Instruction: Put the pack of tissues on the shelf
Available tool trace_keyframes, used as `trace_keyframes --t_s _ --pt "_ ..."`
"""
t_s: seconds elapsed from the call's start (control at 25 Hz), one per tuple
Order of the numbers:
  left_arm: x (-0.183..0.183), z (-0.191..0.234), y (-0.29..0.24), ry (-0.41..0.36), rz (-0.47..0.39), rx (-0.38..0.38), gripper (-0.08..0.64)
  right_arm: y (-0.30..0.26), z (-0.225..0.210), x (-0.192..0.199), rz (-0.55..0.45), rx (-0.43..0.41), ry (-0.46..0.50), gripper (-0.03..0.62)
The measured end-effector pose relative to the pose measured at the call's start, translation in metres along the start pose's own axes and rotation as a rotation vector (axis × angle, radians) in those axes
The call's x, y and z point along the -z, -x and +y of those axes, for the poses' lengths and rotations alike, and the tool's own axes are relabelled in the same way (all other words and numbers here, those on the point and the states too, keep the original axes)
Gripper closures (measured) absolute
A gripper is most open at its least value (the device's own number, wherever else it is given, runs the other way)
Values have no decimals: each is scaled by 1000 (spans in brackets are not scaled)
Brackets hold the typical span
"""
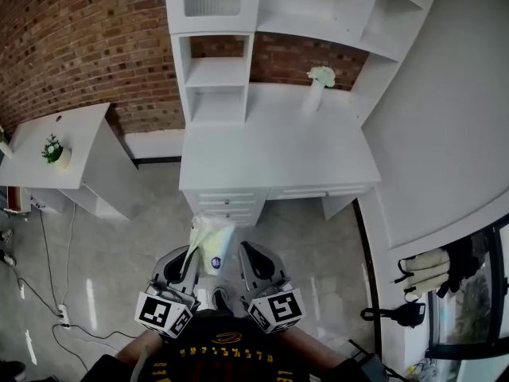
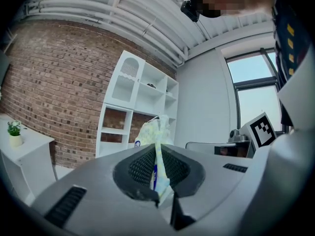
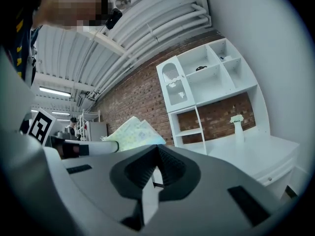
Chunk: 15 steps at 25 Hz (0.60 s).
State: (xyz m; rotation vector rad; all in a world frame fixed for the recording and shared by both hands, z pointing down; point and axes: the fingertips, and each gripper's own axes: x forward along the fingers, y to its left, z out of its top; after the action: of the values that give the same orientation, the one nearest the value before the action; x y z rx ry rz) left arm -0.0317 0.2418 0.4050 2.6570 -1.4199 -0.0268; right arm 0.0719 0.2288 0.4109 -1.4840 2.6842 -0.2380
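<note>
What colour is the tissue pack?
Tissue pack: pale yellow-green with a blue mark, best in left gripper view.

I have open floor [image 1: 270,241] between me and the white desk [image 1: 278,161]; the desk top is broad and free across its front and middle; a vase of flowers [image 1: 316,92] stands at its back right, near the right upright; the shelf unit [image 1: 215,30] rises along the desk's back, its two small left compartments open-fronted; a white wall [image 1: 453,118] closes off my right; to my left stands a side table [image 1: 83,130] with a small plant [image 1: 53,150]; cables [image 1: 56,293] trail over the floor there.
</note>
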Motion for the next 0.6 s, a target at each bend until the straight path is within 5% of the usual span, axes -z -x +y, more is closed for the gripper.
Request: trace_keyframes --t_s 0.6 --pt "4 60 -27 36 16 28 548 -65 3 7 41 12 4 594"
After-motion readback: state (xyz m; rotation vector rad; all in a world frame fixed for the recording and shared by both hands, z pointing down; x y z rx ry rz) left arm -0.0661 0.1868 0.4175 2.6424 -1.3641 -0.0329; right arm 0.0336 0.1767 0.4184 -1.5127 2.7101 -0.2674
